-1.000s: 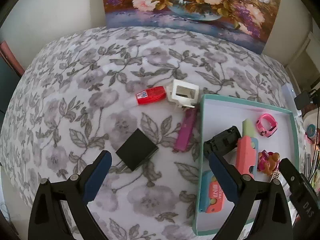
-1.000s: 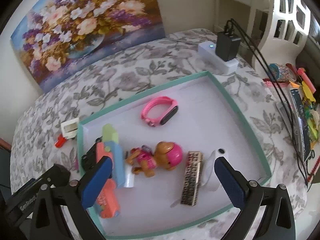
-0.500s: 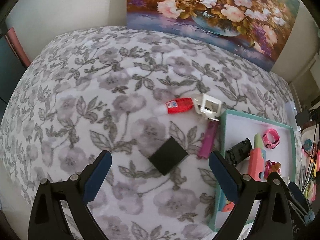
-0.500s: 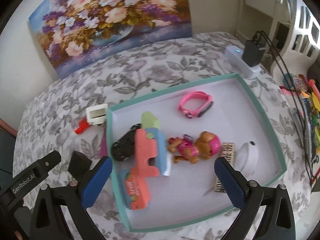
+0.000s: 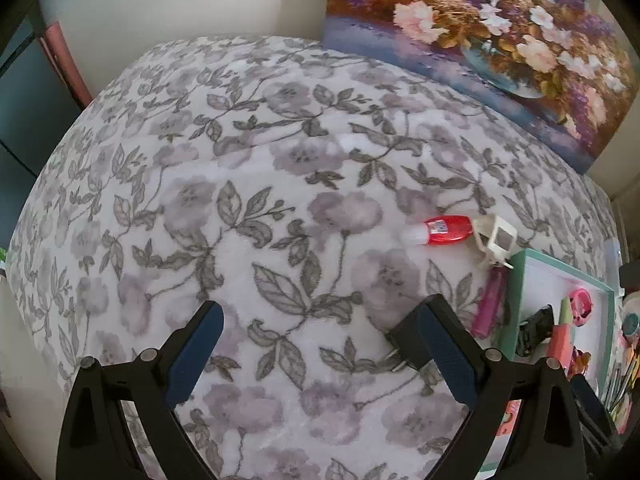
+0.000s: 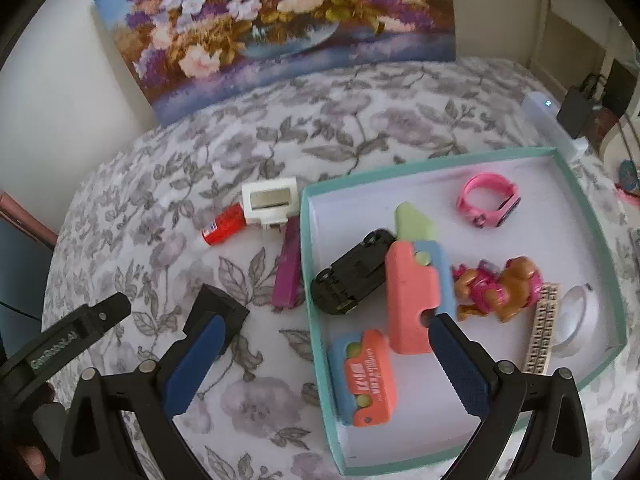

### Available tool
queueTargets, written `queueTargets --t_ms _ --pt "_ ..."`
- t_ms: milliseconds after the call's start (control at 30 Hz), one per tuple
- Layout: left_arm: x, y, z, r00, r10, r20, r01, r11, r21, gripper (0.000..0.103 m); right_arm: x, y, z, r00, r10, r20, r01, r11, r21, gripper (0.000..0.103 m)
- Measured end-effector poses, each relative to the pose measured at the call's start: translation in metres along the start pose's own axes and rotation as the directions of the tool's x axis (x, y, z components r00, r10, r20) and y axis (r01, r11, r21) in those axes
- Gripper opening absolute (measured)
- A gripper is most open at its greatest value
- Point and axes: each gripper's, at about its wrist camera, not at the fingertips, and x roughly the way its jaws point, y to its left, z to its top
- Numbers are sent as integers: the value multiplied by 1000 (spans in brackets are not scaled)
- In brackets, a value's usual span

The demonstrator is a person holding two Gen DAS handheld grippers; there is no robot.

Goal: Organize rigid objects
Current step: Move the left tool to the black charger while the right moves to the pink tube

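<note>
A teal-rimmed tray [image 6: 310,264] on the floral cloth holds a black toy car [image 6: 352,272], a pink watch [image 6: 488,204], a coral and blue toy [image 6: 416,292], an orange toy [image 6: 364,376], a dog figure [image 6: 500,284] and a white mouse [image 6: 576,320]. Left of the tray lie a red tube [image 5: 444,230], a white frame piece [image 5: 496,240], a purple bar [image 5: 488,308] and a black block [image 5: 404,338]. My left gripper [image 5: 320,344] is open and empty, with the black block behind its right finger. My right gripper [image 6: 324,348] is open and empty above the tray's left edge.
A flower painting [image 6: 280,20] leans on the wall at the back. A white power strip with a black plug [image 6: 560,120] lies beyond the tray. The left gripper's body [image 6: 60,348] shows at the right wrist view's lower left. Floral cloth [image 5: 200,200] stretches left.
Both views have swung left. The left gripper moved away from the tray, so the black block now sits by its right finger. The right gripper shifted left over the tray's left edge.
</note>
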Motion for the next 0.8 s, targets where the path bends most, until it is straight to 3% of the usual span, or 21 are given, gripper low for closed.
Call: queueTargets --t_ms 267,600,800 --pt "16 0 1 1000 24 -15 -24 1000 2 98 14 12 2 1000 -8 -12 8 1000 -26 103" --pt "39 -8 -3 997 -20 -70 20 1000 -3 98 23 19 8 999 -36 -14 35 998 -47 103" --pt "43 -17 -4 997 2 -72 0 999 39 98 26 15 11 999 -42 -15 42 998 -43 102"
